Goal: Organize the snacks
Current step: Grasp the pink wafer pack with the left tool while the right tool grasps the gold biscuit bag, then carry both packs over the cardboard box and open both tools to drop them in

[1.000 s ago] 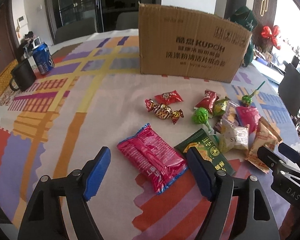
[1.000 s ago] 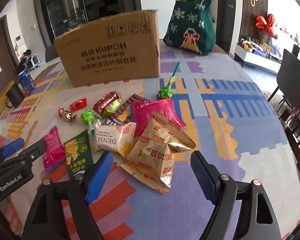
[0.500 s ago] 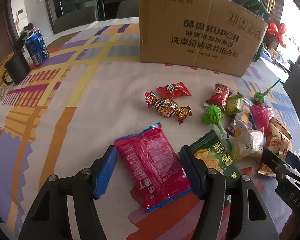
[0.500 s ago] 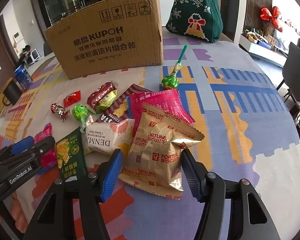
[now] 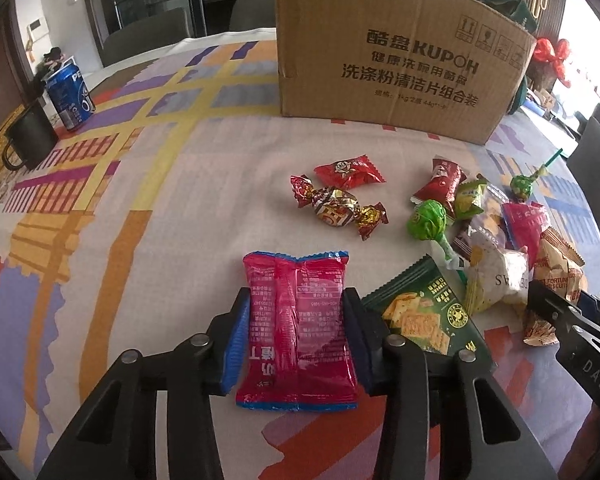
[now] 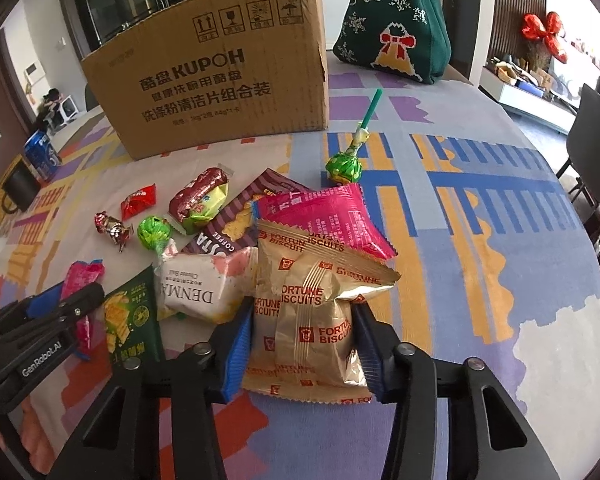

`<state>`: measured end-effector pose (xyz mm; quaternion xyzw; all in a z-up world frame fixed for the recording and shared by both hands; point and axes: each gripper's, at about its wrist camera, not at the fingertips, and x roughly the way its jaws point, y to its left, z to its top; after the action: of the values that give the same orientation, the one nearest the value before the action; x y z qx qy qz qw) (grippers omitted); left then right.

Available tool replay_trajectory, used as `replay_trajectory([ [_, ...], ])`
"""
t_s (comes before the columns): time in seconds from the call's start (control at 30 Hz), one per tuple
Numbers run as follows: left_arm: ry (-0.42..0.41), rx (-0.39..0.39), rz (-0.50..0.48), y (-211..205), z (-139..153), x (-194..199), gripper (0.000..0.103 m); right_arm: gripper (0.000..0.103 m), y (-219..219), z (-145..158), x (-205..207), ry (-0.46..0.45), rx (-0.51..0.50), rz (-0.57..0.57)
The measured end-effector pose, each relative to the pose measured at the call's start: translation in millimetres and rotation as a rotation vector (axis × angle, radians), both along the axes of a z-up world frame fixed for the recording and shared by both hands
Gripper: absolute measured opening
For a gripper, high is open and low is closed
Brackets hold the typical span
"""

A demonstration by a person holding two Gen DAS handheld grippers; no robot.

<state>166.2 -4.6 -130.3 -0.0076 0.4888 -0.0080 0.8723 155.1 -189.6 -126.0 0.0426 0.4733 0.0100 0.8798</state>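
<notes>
L gripper (image 5: 296,340): blue pads pressed on both long sides of the red-pink snack packet (image 5: 298,320), clamped. Packet lies flat on the patterned tablecloth (image 5: 140,220), back side up, its far half sticking out past the pads.

R gripper (image 6: 302,344): pads clamped on the gold Fortune Biscuits bags (image 6: 312,308), at least 2 bags overlapping; foil bulges between the pads. Bags rest on the cloth at the near edge of the snack pile.

Just R of L gripper: dark green cracker packet (image 5: 424,312), flat, touching the R pad's outer side. Beyond it a white Denmark cheese-ball bag (image 6: 204,292), brown Costa coffee pack (image 6: 240,216) partly under a pink packet (image 6: 320,216).

Loose on cloth, farther out: green lollipop (image 5: 427,222), 2nd green lollipop w/ teal stick (image 6: 346,166), red candy sachet (image 5: 350,170), gold-red twist candy (image 5: 336,210), red-and-green pair of small packs (image 6: 200,196).

KUPOH cardboard box (image 5: 396,52) upright behind the snacks, well apart from both grippers. Pepsi can (image 5: 70,94) and black mug (image 5: 30,138) at far L edge, side by side. Green knitted bag (image 6: 396,20) behind box on the R.
</notes>
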Motion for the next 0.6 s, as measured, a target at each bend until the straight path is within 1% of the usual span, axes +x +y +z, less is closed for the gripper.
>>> replay_trajectory([
  [0.13,-0.003,-0.011,-0.011,-0.1,2.6,-4.4,0.041,0.045,2.0,5.2,-3.6,-0.013,-0.009,0.008],
  [0.27,-0.031,-0.022,-0.024,-1.6,13.9,-10.6,0.041,0.045,4.1,16.6,-9.7,-0.045,-0.025,0.014],
  [0.43,-0.074,-0.043,-0.046,-1.6,37.8,-16.6,0.041,0.045,6.5,32.2,-16.7,-0.077,0.0,0.042],
  [0.6,-0.138,-0.028,-0.068,-3.4,63.5,-21.0,0.041,0.045,9.0,49.4,-19.7,-0.115,0.021,0.068],
])
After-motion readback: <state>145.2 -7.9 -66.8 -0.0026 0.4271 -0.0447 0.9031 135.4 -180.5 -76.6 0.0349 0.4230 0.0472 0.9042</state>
